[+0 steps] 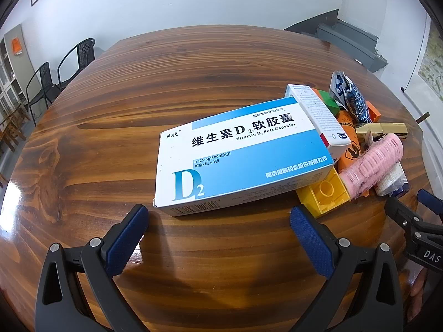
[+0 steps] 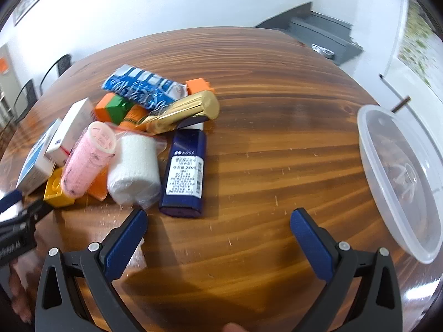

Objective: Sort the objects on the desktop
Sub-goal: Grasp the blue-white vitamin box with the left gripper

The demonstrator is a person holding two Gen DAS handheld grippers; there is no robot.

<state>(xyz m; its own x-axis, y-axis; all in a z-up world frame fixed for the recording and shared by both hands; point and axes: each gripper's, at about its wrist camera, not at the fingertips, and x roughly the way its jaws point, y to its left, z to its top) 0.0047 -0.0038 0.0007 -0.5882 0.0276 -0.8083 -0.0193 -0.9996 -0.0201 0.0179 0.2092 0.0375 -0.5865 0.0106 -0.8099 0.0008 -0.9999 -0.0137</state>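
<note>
Both our grippers, left [image 1: 218, 232] and right [image 2: 218, 235], gape wide and hold nothing. The pile [image 2: 124, 138] lies left of the tub [image 2: 398, 182]. We should start with the blue box [image 2: 184, 171] at the pile's tub side, gripping its long sides squarely.

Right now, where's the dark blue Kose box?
In the right wrist view, the dark blue Kose box lies flat on the wooden table, left of centre at the pile's right edge, just right of the white gauze roll and below the gold tube.
</note>
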